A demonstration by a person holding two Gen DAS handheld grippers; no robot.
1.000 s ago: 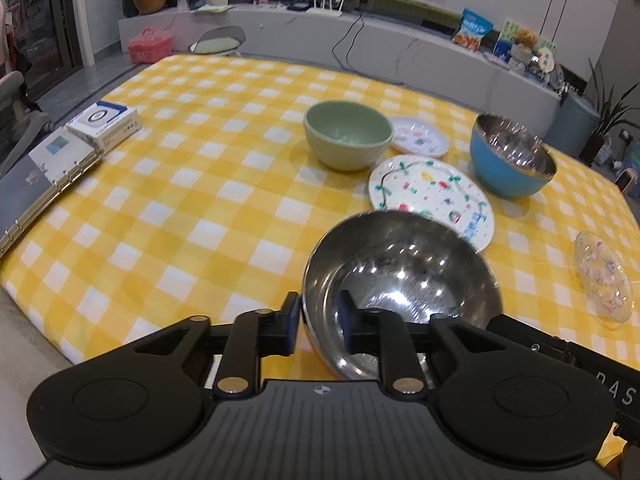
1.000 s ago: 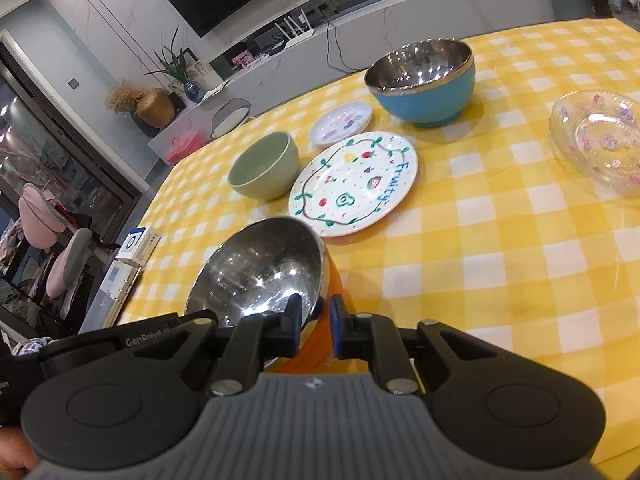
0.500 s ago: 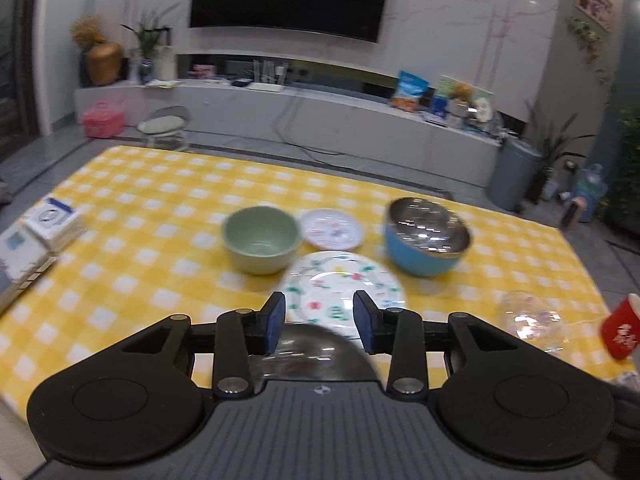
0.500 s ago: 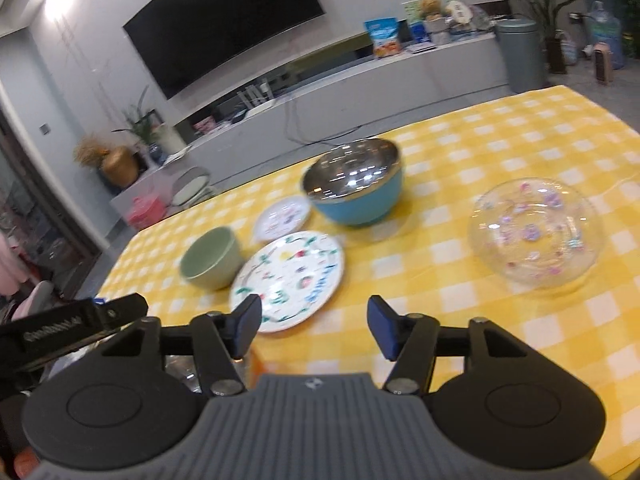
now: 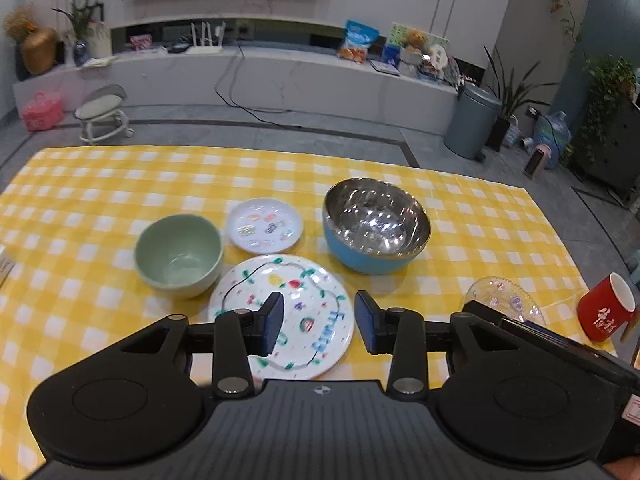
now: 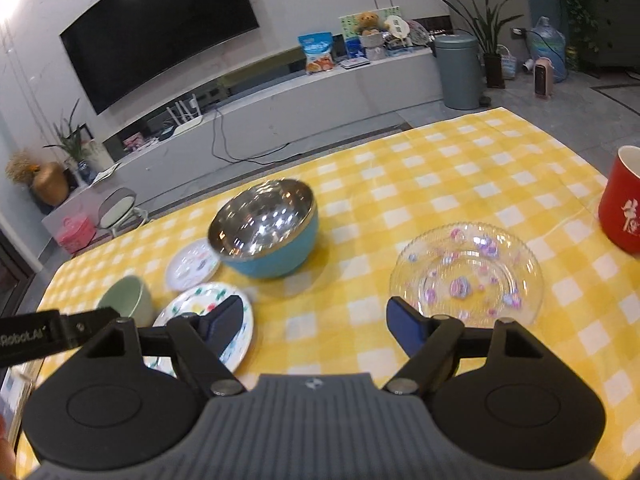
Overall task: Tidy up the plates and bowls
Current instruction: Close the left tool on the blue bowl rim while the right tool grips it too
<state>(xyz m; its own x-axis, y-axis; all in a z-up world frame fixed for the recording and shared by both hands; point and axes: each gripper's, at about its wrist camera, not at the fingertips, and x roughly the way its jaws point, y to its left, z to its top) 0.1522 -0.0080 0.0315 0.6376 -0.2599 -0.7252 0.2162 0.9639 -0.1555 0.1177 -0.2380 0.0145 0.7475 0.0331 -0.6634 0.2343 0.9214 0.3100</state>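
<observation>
Black wall-mounted TV [image 6: 160,28] above a long white console [image 5: 280,76], grey floor [image 5: 248,132]

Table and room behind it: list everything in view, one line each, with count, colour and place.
Tablecloth: one, yellow and white check, covers the table.
Ceramic bowl: one, pale green, left of the plates.
Small plate: one, white with small pictures, behind the large plate.
Large plate: one, white with coloured drawings, nearest the left tongs.
Steel bowl: one, blue outside, right of the small plate.
Glass dish: one, clear with purple spots, ahead of the right tongs.
Mug: one, red, far right.
Television: one, black, on the wall.
Bin: one, grey-blue, on the floor.
Left tongs: black, open, empty.
Right tongs: black, open, empty.
</observation>
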